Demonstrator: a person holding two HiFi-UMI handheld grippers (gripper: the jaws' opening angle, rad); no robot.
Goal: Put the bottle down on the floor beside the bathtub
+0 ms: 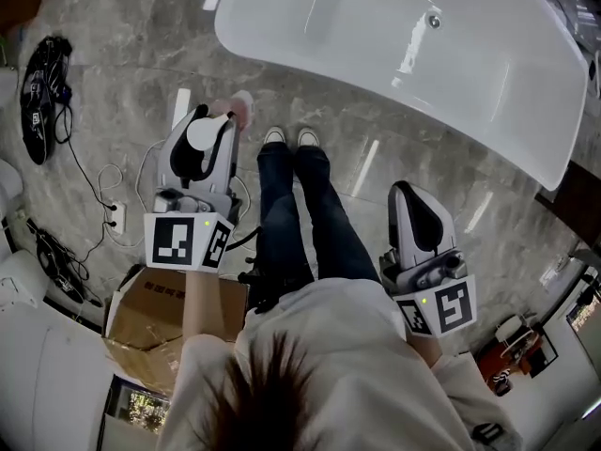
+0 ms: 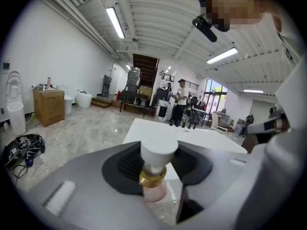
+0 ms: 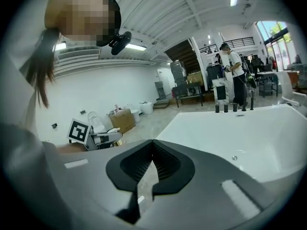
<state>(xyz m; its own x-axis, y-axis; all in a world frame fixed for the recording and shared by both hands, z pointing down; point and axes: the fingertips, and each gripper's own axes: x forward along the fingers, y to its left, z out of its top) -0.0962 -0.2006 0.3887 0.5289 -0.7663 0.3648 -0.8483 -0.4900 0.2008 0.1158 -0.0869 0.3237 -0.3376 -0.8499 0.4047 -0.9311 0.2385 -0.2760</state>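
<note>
The bottle (image 1: 208,132) is left of the shoes (image 1: 289,137), bathtub (image 1: 394,36) beyond both.

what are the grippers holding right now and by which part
The left gripper holds the bottle by its white cap, a pad on each side. The right gripper is shut and empty.

- The left gripper (image 1: 212,120) is held out ahead of the person's left side and points forward and down. Its jaws are clamped on a bottle (image 2: 158,150) just under the cap.
- The left forearm (image 1: 202,303) is bare and reaches straight ahead behind that gripper.
- The right gripper (image 1: 407,191) is held nearer the body at the right side — its jaws meet tip to tip with nothing between them.
</note>
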